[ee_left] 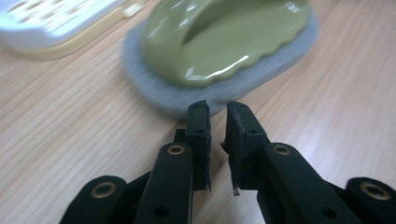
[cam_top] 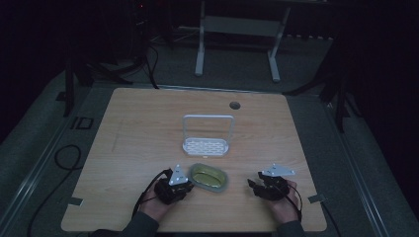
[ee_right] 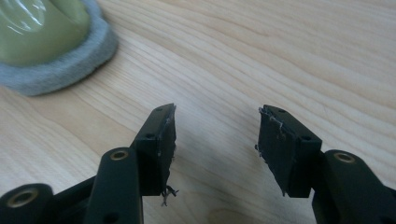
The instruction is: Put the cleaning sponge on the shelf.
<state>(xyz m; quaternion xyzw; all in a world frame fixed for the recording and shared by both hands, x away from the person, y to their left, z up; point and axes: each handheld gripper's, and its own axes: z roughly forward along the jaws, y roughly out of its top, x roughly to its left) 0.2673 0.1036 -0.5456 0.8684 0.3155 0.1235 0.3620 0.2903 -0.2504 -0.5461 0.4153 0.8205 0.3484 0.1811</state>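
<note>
An olive-green scrubber (cam_top: 210, 177) with a grey felt base lies on the wooden table (cam_top: 143, 118), near the front. My left gripper (cam_top: 190, 186) rests just left of it, pointing at it. In the left gripper view the jaws (ee_left: 217, 109) stand a narrow gap apart with nothing between them, their tips just short of the scrubber's (ee_left: 224, 46) grey rim. My right gripper (cam_top: 251, 184) lies to the right of the scrubber, apart from it. Its jaws (ee_right: 217, 112) stand wide over bare wood, with the scrubber (ee_right: 51, 42) at the upper left.
A white slotted rack (cam_top: 207, 138) with an upright wire frame stands behind the scrubber at mid-table; its base (ee_left: 51, 23) shows at the left gripper view's upper left. A round cable hole (cam_top: 234, 105) sits near the far edge. A dark floor and stand legs lie beyond.
</note>
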